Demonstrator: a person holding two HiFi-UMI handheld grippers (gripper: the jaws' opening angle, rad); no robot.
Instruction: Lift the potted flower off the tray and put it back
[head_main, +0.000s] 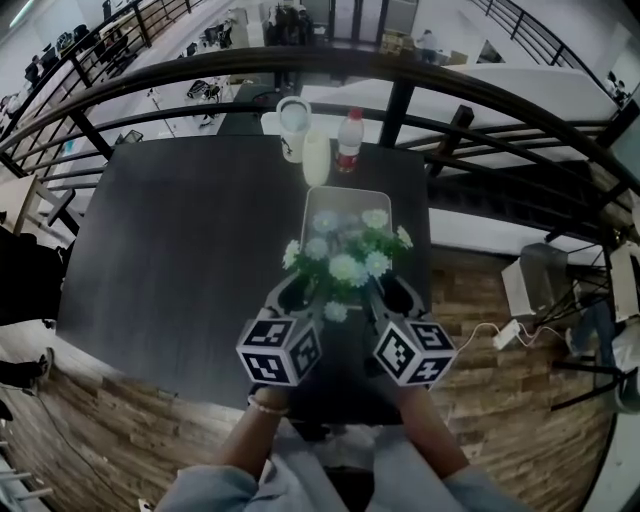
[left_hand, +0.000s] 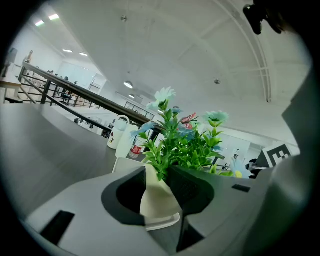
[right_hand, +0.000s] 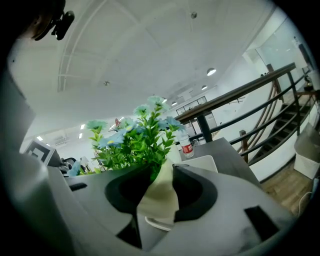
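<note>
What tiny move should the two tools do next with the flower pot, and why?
Probably ease the cream potted flower forward and down: the left tool and right tool grip it lifted, nearer than the pale rectangular tray on the dark table.

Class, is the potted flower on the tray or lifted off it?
Lifted off: left tool and right tool clamp the pot; the tray lies beyond it.

One worktop (head_main: 180, 250) is carrying one tray (head_main: 345, 198). At its far edge one white jug (head_main: 293, 125), one pale cup (head_main: 316, 158) and one bottle (head_main: 349, 140) are standing. One potted flower (head_main: 345, 262) is showing, and two claws: left claw (head_main: 297, 292), right claw (head_main: 392, 292).
</note>
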